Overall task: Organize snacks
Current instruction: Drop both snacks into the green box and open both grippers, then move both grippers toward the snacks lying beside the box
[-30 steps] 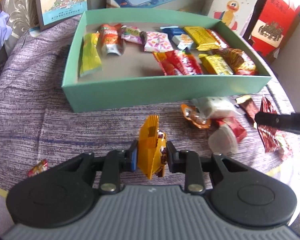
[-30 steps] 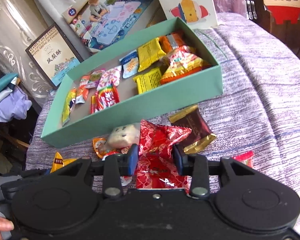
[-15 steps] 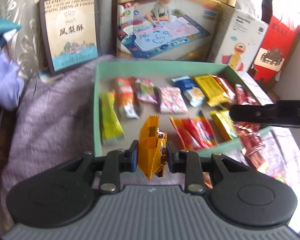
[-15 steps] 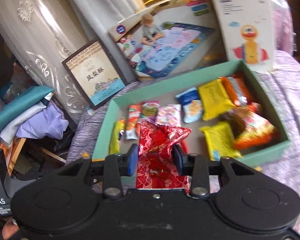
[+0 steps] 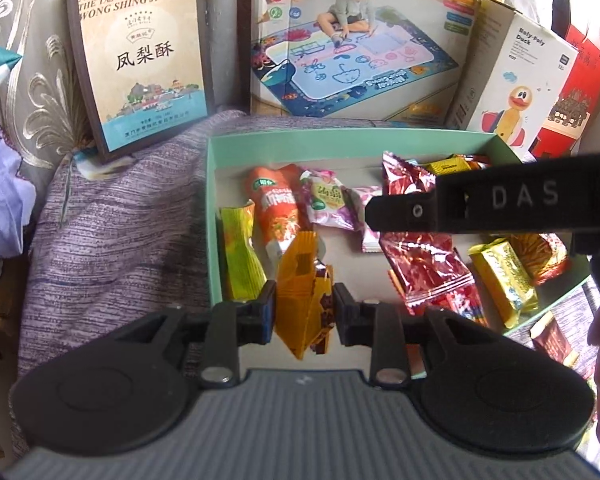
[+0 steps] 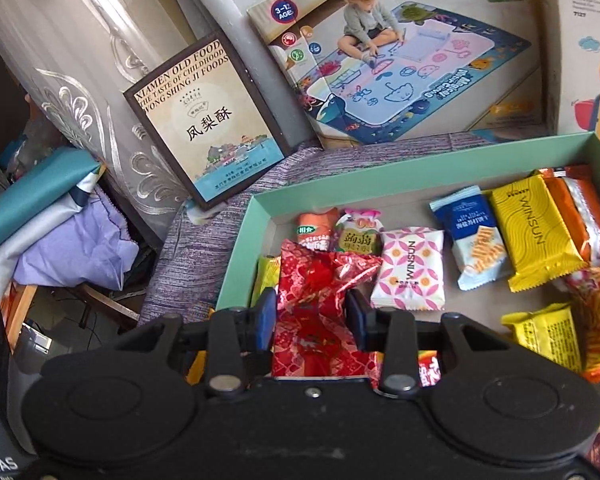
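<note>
Both snacks have travelled from the purple-covered counter to above the green box (image 5: 214, 216): the orange packet (image 5: 300, 280) between the opening left tongs (image 5: 305, 307), the red packet (image 6: 314, 300) between the opening right tongs (image 6: 311, 314). Release each low over bare floor near the box's left wall.

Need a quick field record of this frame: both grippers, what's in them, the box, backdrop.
left gripper: jaws opening, orange-yellow snack packet between them, above the box's near left corner
right gripper: jaws opening, red foil snack packet between them, above the box's left part
box: green cardboard tray on purple cloth, holding many wrapped snacks
inside, examples: yellow WINSUN pack, pink patterned pack, blue-white pack
backdrop: pineapple cake box, play mat box, Roly-Poly Duck box
</note>
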`<move>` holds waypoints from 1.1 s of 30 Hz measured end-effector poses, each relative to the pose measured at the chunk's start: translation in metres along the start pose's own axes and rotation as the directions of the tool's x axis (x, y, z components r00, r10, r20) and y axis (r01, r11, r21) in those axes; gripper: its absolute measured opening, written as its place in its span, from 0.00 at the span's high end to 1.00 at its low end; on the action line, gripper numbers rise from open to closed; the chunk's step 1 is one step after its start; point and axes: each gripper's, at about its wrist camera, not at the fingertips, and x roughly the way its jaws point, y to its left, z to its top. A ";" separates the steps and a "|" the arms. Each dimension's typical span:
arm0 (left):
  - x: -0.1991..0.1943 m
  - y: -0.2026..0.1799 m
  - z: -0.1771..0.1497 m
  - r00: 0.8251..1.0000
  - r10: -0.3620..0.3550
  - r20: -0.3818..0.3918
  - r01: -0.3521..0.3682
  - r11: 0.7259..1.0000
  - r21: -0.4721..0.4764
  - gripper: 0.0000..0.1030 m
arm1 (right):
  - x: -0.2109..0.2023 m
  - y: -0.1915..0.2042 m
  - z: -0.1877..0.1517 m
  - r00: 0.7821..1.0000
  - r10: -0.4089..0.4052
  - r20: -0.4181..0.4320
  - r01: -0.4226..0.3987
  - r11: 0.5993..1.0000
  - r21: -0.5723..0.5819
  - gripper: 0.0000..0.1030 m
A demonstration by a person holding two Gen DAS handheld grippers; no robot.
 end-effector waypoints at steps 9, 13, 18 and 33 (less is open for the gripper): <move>-0.003 0.009 -0.002 0.996 0.080 0.039 -0.077 0.994 -0.075 0.02 | -0.014 -0.017 -0.007 0.999 -0.021 0.050 0.018 0.998 0.068 0.00; -0.007 0.004 -0.005 0.997 0.076 0.034 -0.073 0.994 -0.078 0.00 | -0.021 -0.023 -0.013 0.999 -0.035 0.039 0.031 0.996 0.089 0.00; -0.018 -0.005 -0.012 0.997 0.076 0.030 -0.074 0.995 -0.070 0.00 | -0.037 -0.024 -0.022 0.998 -0.042 0.043 0.038 0.995 0.094 0.00; -0.069 -0.015 -0.055 0.998 0.050 0.041 -0.046 0.995 -0.087 0.00 | -0.099 -0.028 -0.073 0.997 -0.051 0.049 0.047 0.994 0.095 0.00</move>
